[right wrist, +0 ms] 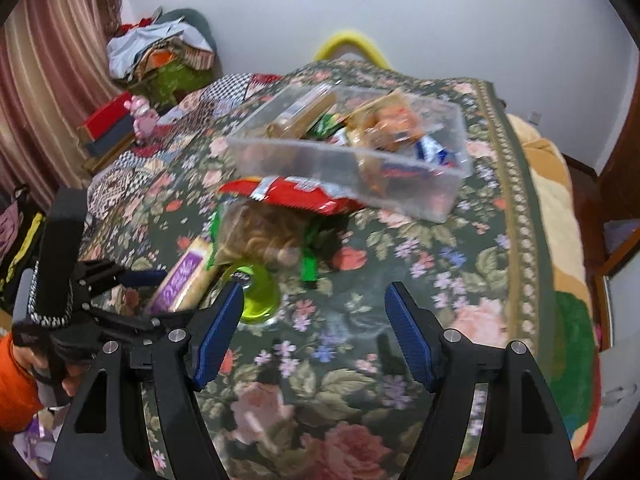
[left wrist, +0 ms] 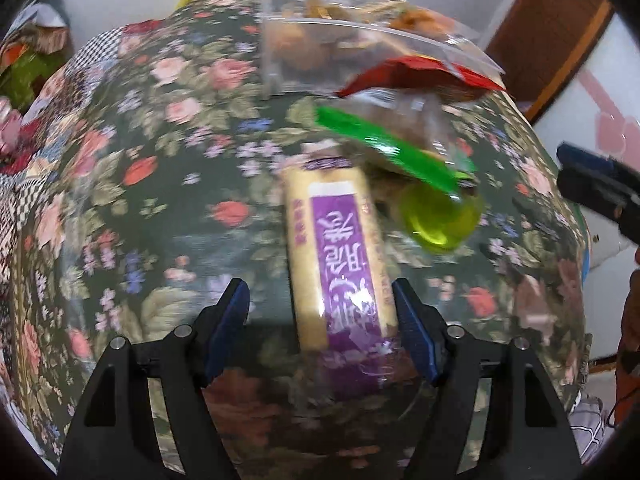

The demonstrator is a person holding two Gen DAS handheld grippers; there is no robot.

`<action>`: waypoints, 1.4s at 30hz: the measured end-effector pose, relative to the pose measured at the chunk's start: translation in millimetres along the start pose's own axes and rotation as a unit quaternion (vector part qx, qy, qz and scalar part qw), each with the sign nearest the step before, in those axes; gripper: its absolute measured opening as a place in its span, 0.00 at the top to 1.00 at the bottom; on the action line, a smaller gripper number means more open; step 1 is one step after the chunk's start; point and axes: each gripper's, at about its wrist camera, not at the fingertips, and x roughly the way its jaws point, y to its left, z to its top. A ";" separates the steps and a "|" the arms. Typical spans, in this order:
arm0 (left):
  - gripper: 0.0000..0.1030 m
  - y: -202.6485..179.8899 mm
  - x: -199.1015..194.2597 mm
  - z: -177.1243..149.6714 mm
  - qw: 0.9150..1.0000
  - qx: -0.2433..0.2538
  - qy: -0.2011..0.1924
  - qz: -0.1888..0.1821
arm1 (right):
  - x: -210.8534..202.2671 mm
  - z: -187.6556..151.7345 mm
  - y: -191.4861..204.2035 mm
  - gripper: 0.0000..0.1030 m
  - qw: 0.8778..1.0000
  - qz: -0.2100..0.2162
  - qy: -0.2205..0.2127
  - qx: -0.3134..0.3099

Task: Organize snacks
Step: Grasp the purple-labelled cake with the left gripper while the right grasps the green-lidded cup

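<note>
While its jaws stand wide, the left gripper [left wrist: 320, 320] straddles a purple-labelled biscuit pack [left wrist: 340, 256] lying on the floral bedspread [left wrist: 140, 200], the right pad touching it. From the right wrist, the right gripper [right wrist: 314, 328] gapes over bare cloth; the clear snack bin [right wrist: 352, 160] sits beyond.

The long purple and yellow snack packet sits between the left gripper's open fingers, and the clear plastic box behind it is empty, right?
Not quite. The clear plastic box already holds several snacks, as the right wrist view shows. The long purple and yellow snack packet does sit between the left gripper's open fingers.
</note>
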 end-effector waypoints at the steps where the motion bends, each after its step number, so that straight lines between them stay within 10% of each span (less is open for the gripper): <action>1: 0.30 4.3 -0.1 0.4 1.000 -0.005 -0.001 -0.002 | 5.2 -0.4 3.1 0.32 1.000 0.007 0.006 0.001; 9: 0.31 9.4 6.7 12.1 1.000 -0.009 -0.026 -0.007 | 38.4 -1.9 24.5 0.32 0.999 0.022 0.038 -0.009; 13: 0.50 9.7 8.8 16.3 0.999 -0.003 -0.042 -0.003 | 49.4 -1.5 25.1 0.33 0.998 0.028 0.050 0.001; 22: 0.56 17.7 9.2 17.6 0.998 -0.005 -0.053 -0.015 | 66.3 -1.1 31.3 0.54 0.997 0.043 0.067 0.004; 42: 0.56 5.5 -45.2 27.5 0.994 -0.005 -0.107 -0.007 | 5.0 -4.4 -8.8 0.57 0.999 -0.001 0.005 0.038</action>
